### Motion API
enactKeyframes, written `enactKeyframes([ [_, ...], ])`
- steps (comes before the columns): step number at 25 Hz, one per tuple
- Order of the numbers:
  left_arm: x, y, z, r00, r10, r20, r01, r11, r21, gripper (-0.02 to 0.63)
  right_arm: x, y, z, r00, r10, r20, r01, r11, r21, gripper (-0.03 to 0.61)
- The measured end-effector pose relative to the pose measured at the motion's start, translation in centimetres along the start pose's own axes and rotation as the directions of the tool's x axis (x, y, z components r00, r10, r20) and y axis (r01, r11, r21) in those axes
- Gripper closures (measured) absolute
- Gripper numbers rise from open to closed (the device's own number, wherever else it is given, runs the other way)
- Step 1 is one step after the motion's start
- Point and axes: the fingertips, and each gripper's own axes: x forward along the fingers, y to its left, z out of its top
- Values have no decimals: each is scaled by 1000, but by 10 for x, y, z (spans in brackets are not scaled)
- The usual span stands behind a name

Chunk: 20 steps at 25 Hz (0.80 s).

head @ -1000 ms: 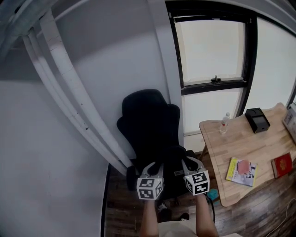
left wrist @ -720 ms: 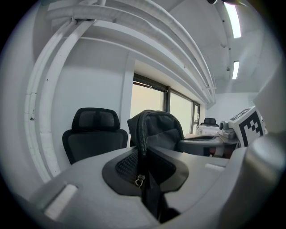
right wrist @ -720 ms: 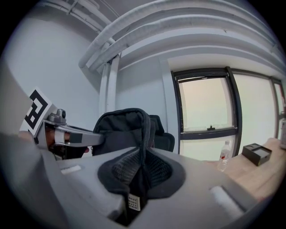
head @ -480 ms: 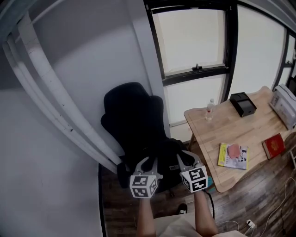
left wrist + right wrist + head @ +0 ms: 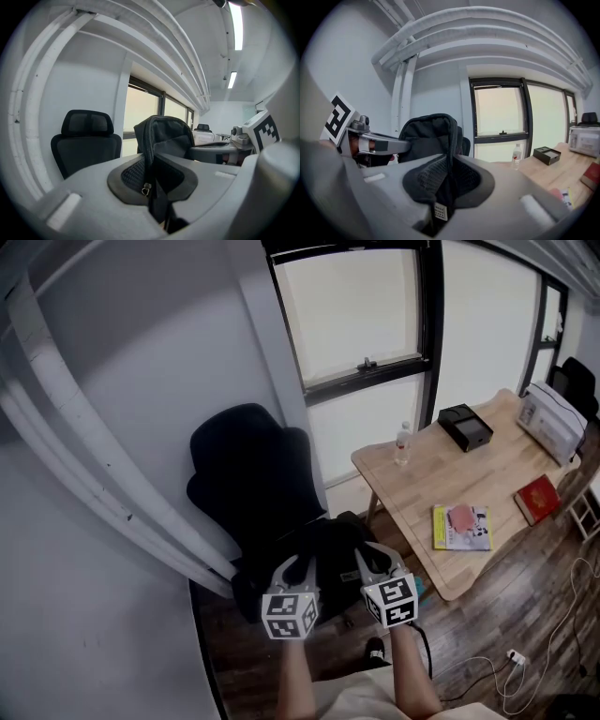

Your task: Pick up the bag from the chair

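Together, left gripper (image 5: pixel 297 570) and right gripper (image 5: pixel 372 563) clamp the black bag (image 5: pixel 330 540) (contents hidden).

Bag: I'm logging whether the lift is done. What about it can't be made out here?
- Head view: bag is black against the black chair; whether it clears the chair is unclear.
- Left gripper view: bag's lower half is hidden behind the jaws.
- Right gripper view: label print is too small.

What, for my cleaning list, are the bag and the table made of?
Bag: black matte woven fabric, probably nylon; coarse weave and a zipper show at its edge. Table: pale wood, smooth low-sheen finish; plank seams and grain show.
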Motion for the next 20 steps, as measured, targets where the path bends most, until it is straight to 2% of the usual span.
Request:
enactKeyframes([
  [7,-45,11,-11,999,-53,4,53,999,7,572,-21,45,-8,998,-61,-5,61,998,-1,532],
  [20,-106,40,-34,996,-94,15,93,995,17,572,-35,115,-21,997,-82,-7,81,996,-41,532],
])
